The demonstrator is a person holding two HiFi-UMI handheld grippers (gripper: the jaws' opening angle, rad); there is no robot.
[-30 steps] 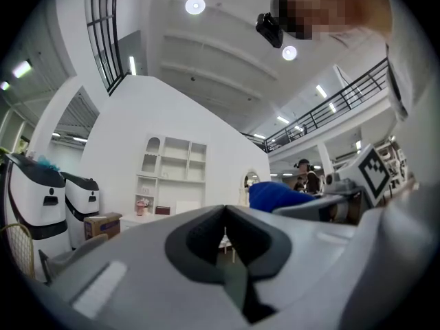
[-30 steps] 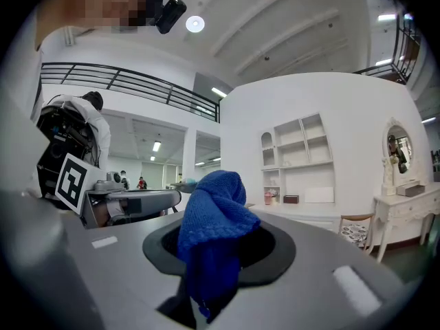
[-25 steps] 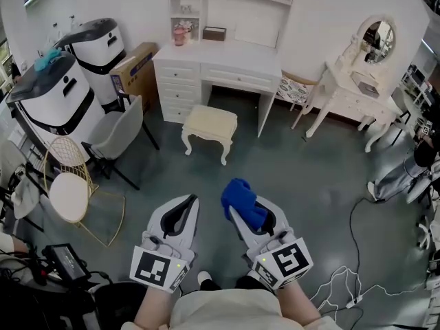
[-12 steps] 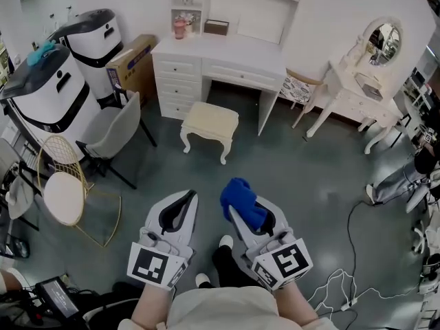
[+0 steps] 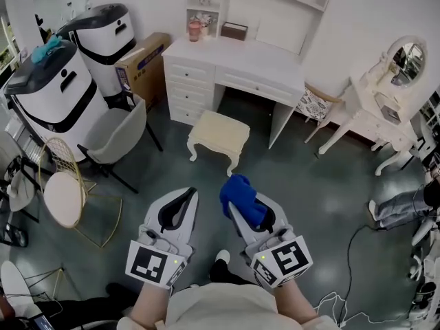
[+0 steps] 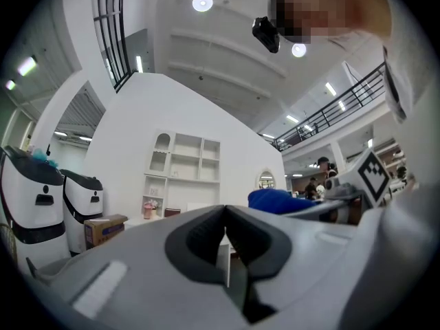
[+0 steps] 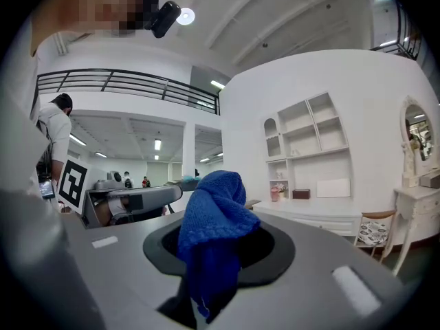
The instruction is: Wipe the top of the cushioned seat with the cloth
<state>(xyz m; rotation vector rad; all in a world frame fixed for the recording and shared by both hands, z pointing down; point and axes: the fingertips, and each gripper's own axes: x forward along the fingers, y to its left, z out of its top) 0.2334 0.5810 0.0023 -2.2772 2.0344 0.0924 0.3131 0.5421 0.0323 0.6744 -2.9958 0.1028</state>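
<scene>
Grey floor carries a cream cushioned seat before a white desk. Right tool pinches a bunched blue cloth; left tool is pressed together.

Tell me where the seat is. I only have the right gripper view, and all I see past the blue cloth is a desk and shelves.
Observer: The head view shows the cream stool on the floor ahead of the cloth, just in front of the white desk.
Operator: Check its cushion for clutter.
Observer: Nothing lies on it in that view; the top is bare.
Operator: Report the left hand-held gripper.
Observer: In its own view, the left hand-held gripper has its jaws together with nothing between them.
</scene>
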